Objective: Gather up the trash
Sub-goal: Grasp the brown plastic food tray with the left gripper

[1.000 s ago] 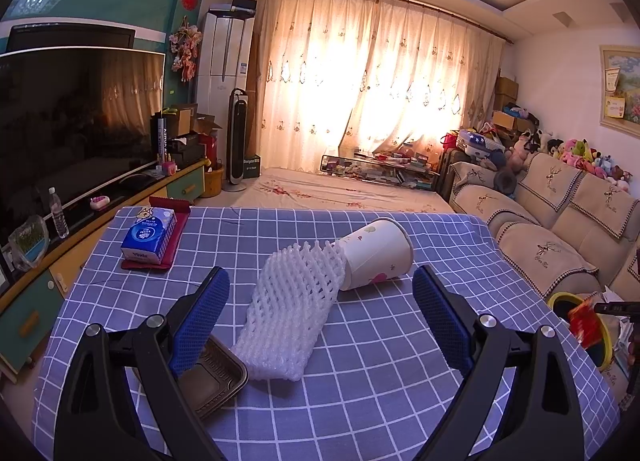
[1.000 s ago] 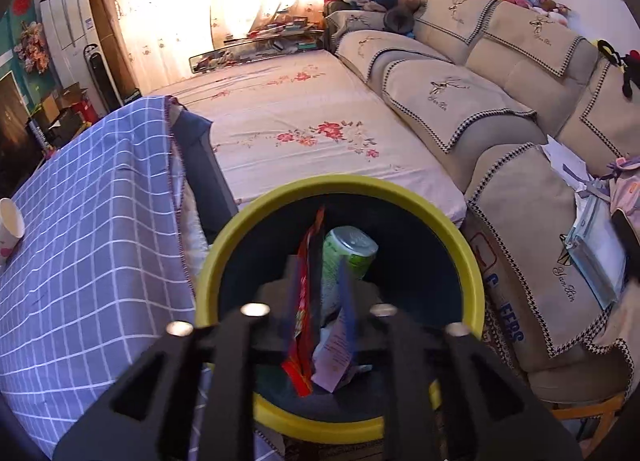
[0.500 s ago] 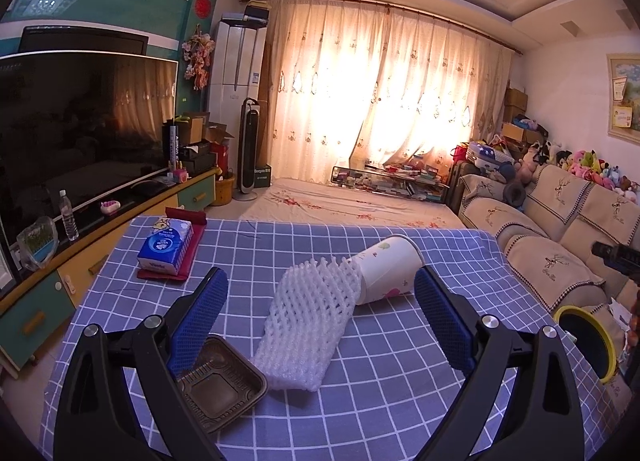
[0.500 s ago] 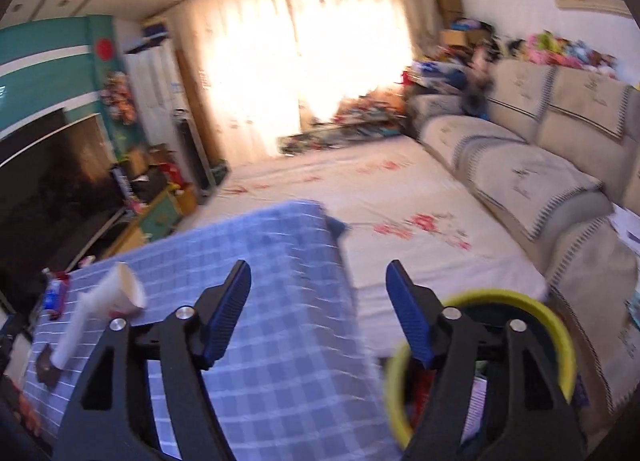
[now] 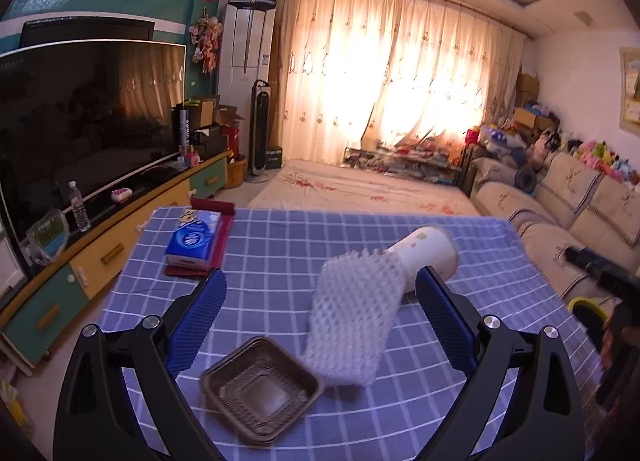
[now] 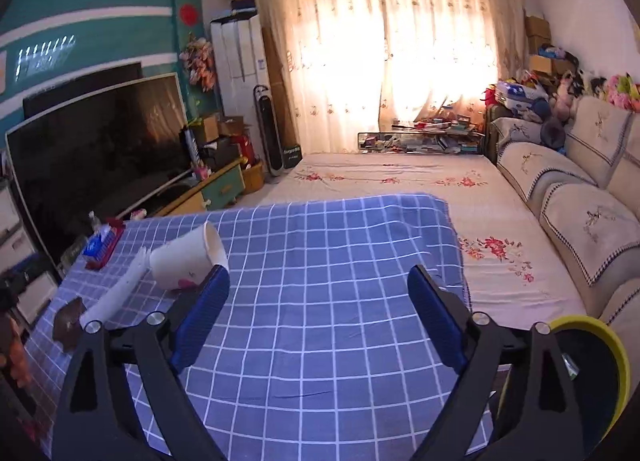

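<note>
1. The right hand-held gripper (image 6: 318,293) hovers over the blue checked desk (image 6: 340,341) with its blue-padded fingers spread wide and nothing between them. The left hand-held gripper (image 5: 320,309) is likewise spread wide and carries nothing.

2. The step in hand looks like a reach for the next piece of trash. The yellow-rimmed bin (image 6: 600,361) sits at the lower right of the right wrist view, off the desk's edge, and three pieces lie on the desk yet to be collected.

3. In the right wrist view, the paper cup (image 6: 186,261) lies on its side at centre left, just beyond the tip of the left-hand finger and outside the gap. The white foam net (image 6: 116,293) trails from it toward the lower left, with the brown tray (image 6: 70,323) beside that.

4. In the left wrist view, the foam net (image 5: 352,321) lies between the two fingers at frame centre. The cup (image 5: 428,257) is just above the right-hand finger's tip, and the tray (image 5: 262,389) sits at the lower centre, close by the left-hand finger.

5. The next move likely calls for swinging the right gripper leftward and lining the gap over the cup's side, then closing gently, since thin paper will likely crush or roll. The tissue pack (image 5: 194,237) at upper left does not look like trash.
</note>
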`<action>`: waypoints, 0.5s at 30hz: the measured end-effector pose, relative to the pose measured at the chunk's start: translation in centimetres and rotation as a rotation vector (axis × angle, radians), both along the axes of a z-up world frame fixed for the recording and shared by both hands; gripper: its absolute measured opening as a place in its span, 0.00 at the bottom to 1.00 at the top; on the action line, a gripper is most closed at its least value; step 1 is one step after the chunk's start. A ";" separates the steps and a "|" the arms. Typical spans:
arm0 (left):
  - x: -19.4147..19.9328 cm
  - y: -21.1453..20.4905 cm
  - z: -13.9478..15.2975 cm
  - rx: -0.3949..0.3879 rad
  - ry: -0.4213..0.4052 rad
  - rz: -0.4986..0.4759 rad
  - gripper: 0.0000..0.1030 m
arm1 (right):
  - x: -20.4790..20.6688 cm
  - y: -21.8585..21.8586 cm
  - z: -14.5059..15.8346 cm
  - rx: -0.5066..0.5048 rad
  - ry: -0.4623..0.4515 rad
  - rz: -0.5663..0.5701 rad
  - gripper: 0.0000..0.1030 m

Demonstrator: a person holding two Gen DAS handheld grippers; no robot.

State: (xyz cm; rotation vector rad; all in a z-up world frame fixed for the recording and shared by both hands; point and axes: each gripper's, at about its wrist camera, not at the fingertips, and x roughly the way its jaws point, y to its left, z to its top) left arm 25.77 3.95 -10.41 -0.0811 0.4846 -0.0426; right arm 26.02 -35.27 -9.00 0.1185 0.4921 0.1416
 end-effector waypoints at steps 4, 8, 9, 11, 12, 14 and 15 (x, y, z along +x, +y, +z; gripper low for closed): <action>0.0 0.4 -1.4 0.077 0.078 -0.024 0.91 | -0.4 -1.6 0.7 0.064 -0.022 -0.038 0.88; -1.0 0.8 -2.2 0.146 0.121 -0.101 0.91 | -0.3 -2.2 0.8 0.124 -0.002 -0.030 0.88; -1.2 1.1 -2.6 0.165 0.133 -0.102 0.91 | -0.4 -2.1 0.9 0.127 -0.001 -0.028 0.88; -1.1 1.7 -3.3 0.162 0.164 -0.124 0.91 | -0.6 -1.9 1.1 0.118 -0.010 -0.026 0.88; -0.8 2.1 -3.7 0.146 0.179 -0.139 0.91 | -0.6 -1.9 1.1 0.116 -0.012 -0.022 0.88; -0.1 2.6 -4.3 0.118 0.206 -0.163 0.91 | -0.6 -1.6 1.1 0.112 -0.008 -0.014 0.88; 0.3 2.7 -4.5 0.110 0.219 -0.181 0.91 | -0.6 -1.4 1.1 0.107 -0.005 -0.012 0.88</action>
